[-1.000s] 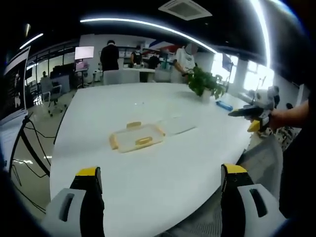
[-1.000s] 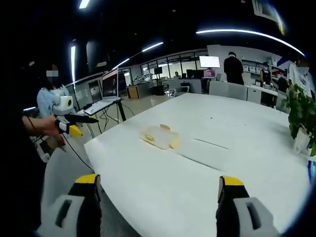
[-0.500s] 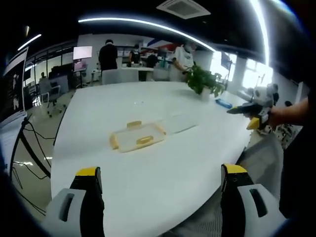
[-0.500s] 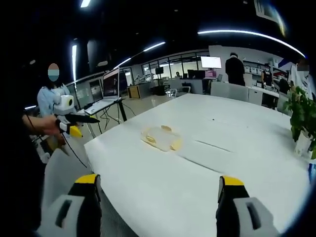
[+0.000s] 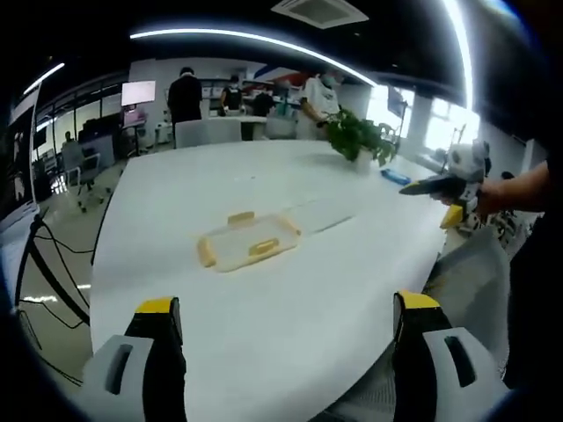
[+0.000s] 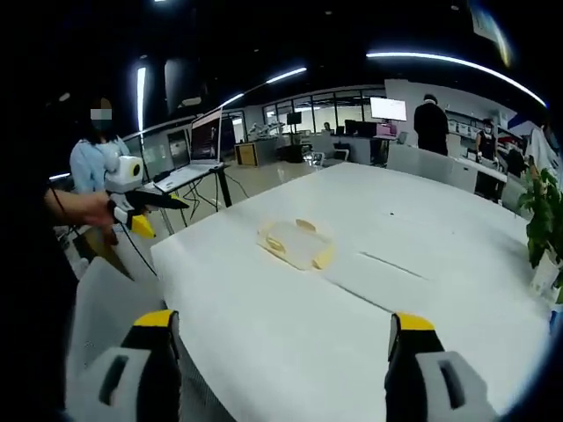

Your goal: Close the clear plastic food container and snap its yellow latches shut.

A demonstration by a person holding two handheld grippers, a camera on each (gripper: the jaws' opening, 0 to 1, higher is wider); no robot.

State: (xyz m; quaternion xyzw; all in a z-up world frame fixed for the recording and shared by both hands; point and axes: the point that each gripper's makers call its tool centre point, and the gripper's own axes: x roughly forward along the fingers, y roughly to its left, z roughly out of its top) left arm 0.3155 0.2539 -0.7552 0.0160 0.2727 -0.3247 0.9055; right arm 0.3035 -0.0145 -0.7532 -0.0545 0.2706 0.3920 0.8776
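Left gripper view has the left gripper [image 5: 281, 338] at the near edge of the white table [image 5: 264, 325], its 2 yellow-tipped jaws spread wide with nothing between them. Farther out, near the middle of the table, sits the clear plastic food container [image 5: 245, 245] with its yellow latches [image 5: 262, 247] — its lid lies on it, though whether the latches are snapped down I cannot tell. At the far right a hand [image 5: 489, 197] holds the right gripper [image 5: 420, 185] above the table's edge, well apart from the container. A potted plant [image 5: 359, 141] stands at the far side, and people stand beyond it.

Right gripper view shows the right gripper's own jaws equally wide and empty, the container well ahead of them — and the left gripper held off the table's left edge.
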